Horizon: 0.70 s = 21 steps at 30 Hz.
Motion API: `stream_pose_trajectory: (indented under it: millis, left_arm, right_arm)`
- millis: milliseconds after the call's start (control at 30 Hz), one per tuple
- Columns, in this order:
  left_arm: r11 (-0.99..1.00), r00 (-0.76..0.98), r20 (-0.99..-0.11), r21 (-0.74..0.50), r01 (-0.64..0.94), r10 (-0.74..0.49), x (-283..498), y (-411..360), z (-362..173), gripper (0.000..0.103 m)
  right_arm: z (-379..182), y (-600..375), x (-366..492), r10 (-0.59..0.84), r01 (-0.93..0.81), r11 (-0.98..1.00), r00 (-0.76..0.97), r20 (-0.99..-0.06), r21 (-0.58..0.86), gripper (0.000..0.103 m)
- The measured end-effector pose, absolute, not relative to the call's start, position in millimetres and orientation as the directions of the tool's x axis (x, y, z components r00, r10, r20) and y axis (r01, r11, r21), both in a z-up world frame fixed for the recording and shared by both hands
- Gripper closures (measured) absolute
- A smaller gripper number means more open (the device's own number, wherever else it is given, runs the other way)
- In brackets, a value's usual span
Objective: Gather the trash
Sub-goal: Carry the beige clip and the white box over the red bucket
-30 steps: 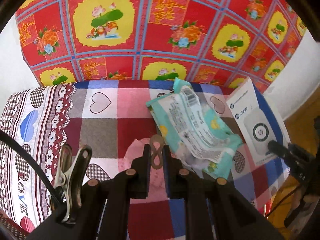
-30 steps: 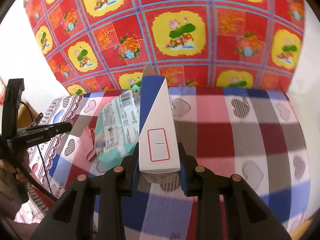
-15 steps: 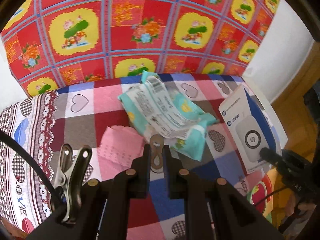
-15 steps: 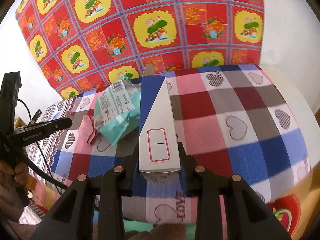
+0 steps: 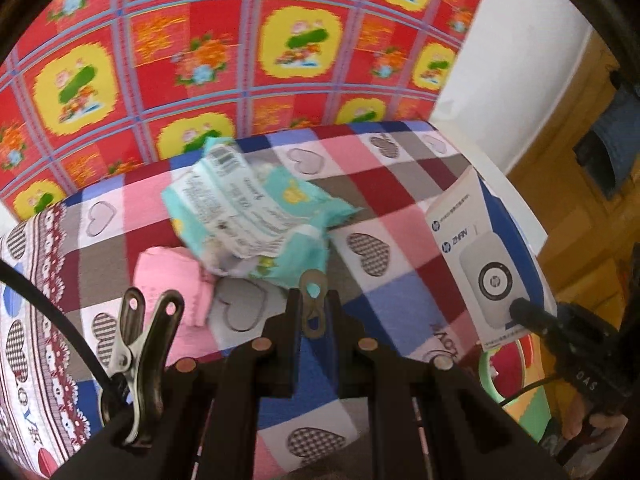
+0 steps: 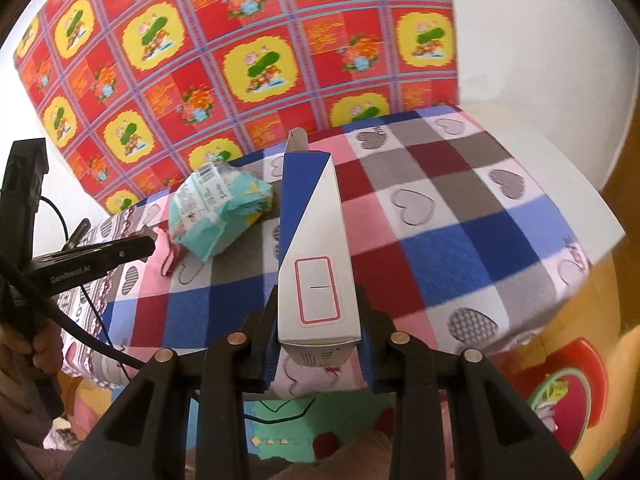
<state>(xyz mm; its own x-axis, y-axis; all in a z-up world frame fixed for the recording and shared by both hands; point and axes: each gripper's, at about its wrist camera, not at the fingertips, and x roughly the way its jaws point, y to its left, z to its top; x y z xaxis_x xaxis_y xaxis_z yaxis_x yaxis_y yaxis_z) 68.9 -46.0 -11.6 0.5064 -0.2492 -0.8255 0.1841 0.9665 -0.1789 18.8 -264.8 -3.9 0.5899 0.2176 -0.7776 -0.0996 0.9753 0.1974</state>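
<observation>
Behind, a red and yellow floral cloth (image 6: 240, 56) hangs as a backdrop, filling the twelve o'clock half of both views. Below it spreads the checked heart blanket (image 6: 460, 216). A white and blue box (image 6: 314, 248) sits pinched between the fingers of the right gripper (image 6: 318, 344), jutting toward twelve o'clock over the blanket. At ten o'clock from the box, a crumpled teal wrapper (image 5: 256, 220) lies on the blanket, with a pink tissue (image 5: 168, 276) touching its seven o'clock corner. Smallest, the left gripper (image 5: 314, 312) has its jaws pressed nearly together around a small metal tab (image 5: 313, 304).
</observation>
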Motion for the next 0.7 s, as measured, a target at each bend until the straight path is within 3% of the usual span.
stream_pose_trajectory:
  millis: [700]
  left_arm:
    - [0.873, 0.399, -0.831, -0.192, 0.448, -0.387, 49.3, -216.8, -14.0, 0.092]
  right_arm:
    - [-10.9, -400.3, -58.8, 0.082, 0.171, 0.958, 0.602, -0.794, 0.228, 0.071]
